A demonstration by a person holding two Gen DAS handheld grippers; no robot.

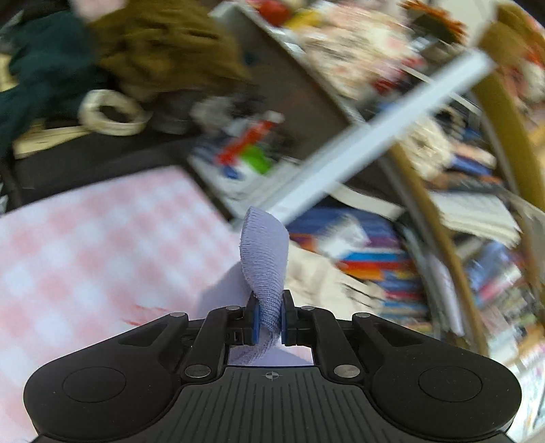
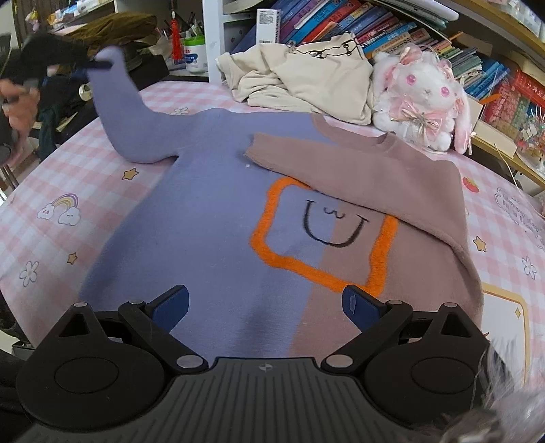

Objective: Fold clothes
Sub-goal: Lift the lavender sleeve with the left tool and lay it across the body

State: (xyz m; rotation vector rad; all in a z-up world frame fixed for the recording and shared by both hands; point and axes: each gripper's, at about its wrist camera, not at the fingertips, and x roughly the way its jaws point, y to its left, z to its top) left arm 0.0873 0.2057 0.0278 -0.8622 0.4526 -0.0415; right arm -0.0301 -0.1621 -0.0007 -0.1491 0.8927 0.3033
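A two-tone sweater [image 2: 218, 218], lavender on the left and mauve on the right with an orange-framed smile, lies flat on the pink checked table. Its mauve sleeve [image 2: 374, 180] is folded across the chest. The lavender sleeve [image 2: 119, 112] rises up to the far left, where my left gripper [image 2: 95, 64] holds its cuff. In the left wrist view my left gripper [image 1: 270, 320] is shut on the ribbed lavender cuff [image 1: 264, 252], lifted above the table. My right gripper [image 2: 267, 306] hovers open over the sweater's hem, with nothing between its fingers.
A cream garment [image 2: 306, 75] lies crumpled at the table's back edge beside a white and pink plush rabbit [image 2: 422, 98]. Bookshelves [image 2: 340, 24] line the back and right. A person's hand [image 2: 20, 105] shows at far left. The pink checked cloth [image 2: 51, 191] spreads around the sweater.
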